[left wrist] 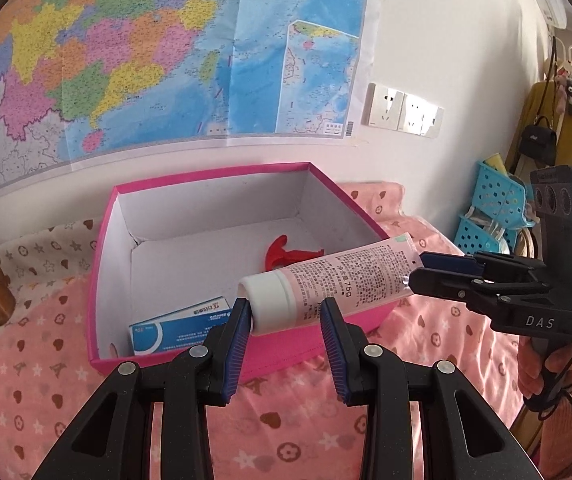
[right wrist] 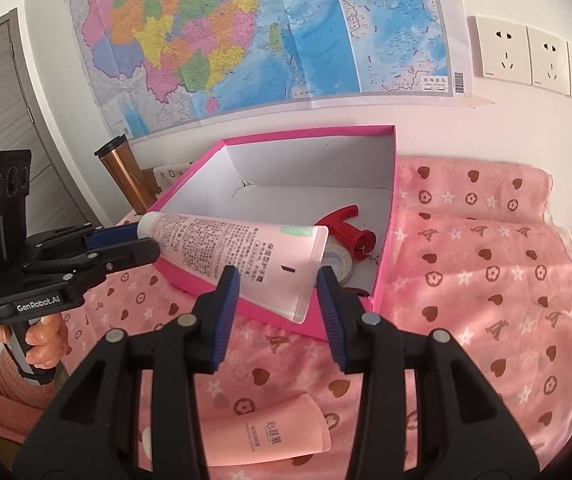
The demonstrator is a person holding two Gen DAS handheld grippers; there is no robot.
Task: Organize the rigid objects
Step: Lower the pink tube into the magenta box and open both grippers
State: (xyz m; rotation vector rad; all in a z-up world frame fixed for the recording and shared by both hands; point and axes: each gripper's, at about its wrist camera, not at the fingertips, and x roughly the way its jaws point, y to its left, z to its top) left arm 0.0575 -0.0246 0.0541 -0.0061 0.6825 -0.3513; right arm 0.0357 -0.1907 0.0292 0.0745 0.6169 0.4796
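Note:
A pink tube [left wrist: 345, 276] with a white cap hangs level over the front rim of the pink box [left wrist: 206, 174]. My left gripper [left wrist: 286, 316] is shut on the cap end, and from the right wrist it shows side-on as the left gripper [right wrist: 150, 240]. My right gripper [right wrist: 278, 284] is shut on the flat crimped tail of the tube [right wrist: 226, 248]; the left wrist view shows this right gripper [left wrist: 415, 270] pinching that tail. Inside the box lie a red spray trigger [left wrist: 286, 252], a blue and white carton [left wrist: 178, 326] and a tape roll [right wrist: 337, 262].
The box [right wrist: 309, 130] sits on a pink patterned bedcover against a wall with a map. A second pink tube [right wrist: 270, 436] lies on the cover beneath my right gripper. A copper tumbler [right wrist: 126, 172] stands left of the box. Blue baskets [left wrist: 493, 208] are stacked at the right.

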